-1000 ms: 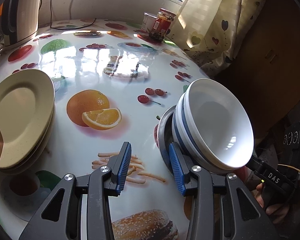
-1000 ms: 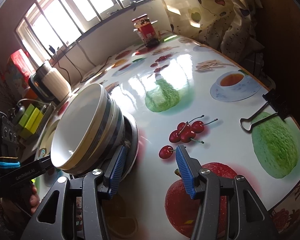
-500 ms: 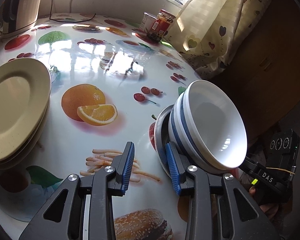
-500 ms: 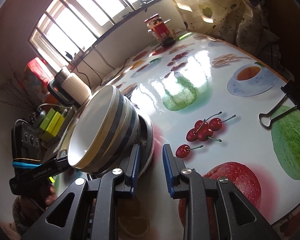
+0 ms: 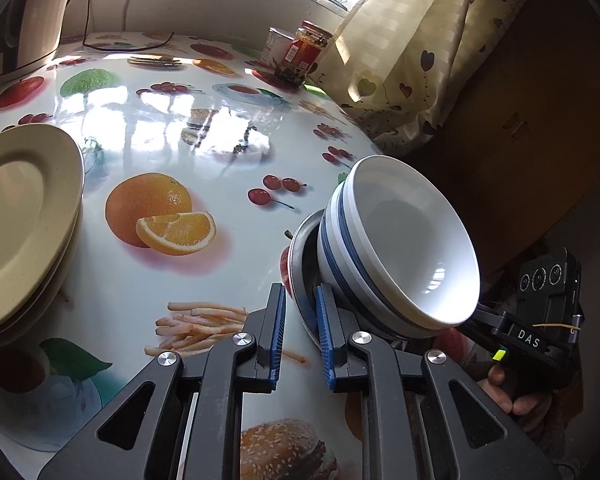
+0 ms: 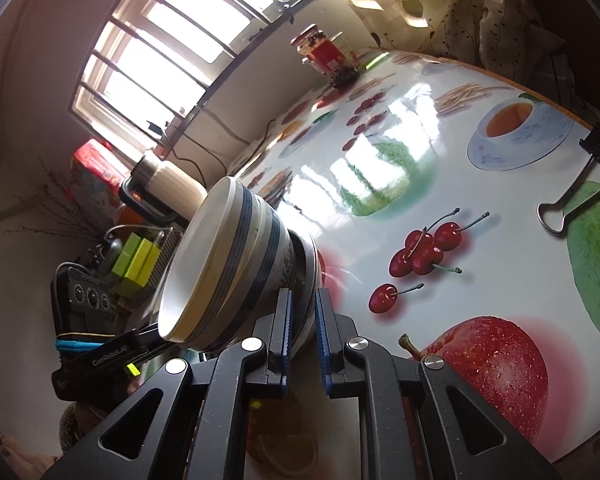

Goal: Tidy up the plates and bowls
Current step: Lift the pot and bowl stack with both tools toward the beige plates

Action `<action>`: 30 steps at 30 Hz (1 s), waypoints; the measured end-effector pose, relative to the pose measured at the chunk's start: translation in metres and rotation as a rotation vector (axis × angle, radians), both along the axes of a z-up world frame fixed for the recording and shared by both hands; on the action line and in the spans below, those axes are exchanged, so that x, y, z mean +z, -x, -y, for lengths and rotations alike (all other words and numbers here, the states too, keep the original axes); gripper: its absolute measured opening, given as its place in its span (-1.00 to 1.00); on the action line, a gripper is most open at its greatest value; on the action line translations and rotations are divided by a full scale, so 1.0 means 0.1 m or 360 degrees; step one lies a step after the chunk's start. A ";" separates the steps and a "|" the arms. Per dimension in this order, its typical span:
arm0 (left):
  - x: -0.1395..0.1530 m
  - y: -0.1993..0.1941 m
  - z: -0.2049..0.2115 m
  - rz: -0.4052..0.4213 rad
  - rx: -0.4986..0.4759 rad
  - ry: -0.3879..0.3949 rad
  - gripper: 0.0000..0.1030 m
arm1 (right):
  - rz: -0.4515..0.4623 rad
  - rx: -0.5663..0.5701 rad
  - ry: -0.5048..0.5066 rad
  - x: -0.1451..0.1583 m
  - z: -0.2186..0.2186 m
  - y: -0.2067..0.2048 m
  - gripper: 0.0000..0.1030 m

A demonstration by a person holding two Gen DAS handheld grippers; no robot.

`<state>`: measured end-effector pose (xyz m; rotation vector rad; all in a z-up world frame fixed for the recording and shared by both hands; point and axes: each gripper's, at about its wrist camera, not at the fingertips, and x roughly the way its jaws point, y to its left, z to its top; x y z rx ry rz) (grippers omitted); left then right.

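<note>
Two nested white bowls with blue bands (image 5: 400, 240) (image 6: 228, 260) sit in a shallow metal plate (image 5: 300, 248) (image 6: 314, 256) near the table's edge. My left gripper (image 5: 300, 292) has that plate's near rim between its blue pads, and its jaws are closing on it. From the opposite side my right gripper (image 6: 302, 296) is shut on the same plate's rim. A stack of beige plates (image 5: 20, 220) lies at the left of the left wrist view. A hand (image 5: 512, 396) holding the right tool shows behind the bowls.
The round table (image 5: 160, 128) has a glossy fruit-print cover. Jars (image 5: 300, 52) stand at its far edge by a curtain (image 5: 400, 60). A kettle (image 5: 32, 20) is at the far left. A binder clip (image 6: 572, 200) grips the table's right edge.
Both pairs of jaws have narrowed from wide open onto the metal plate's rim. The right gripper has tilted, so its view has rolled. The bowls and beige plates have stayed put.
</note>
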<state>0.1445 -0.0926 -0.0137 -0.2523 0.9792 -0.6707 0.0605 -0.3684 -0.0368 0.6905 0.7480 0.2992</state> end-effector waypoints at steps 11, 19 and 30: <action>-0.01 -0.01 0.02 0.0004 -0.0009 -0.0003 -0.71 | 0.0008 0.0000 -0.0049 -0.04 0.04 -0.01 -0.76; 0.02 0.05 0.07 0.0069 0.0002 -0.0060 -0.72 | 0.0019 -0.0016 -0.0021 -0.02 0.01 0.02 -0.76; 0.03 0.06 0.06 0.0078 0.0014 -0.0076 -0.72 | 0.0038 -0.0013 0.0031 0.00 -0.05 0.04 -0.77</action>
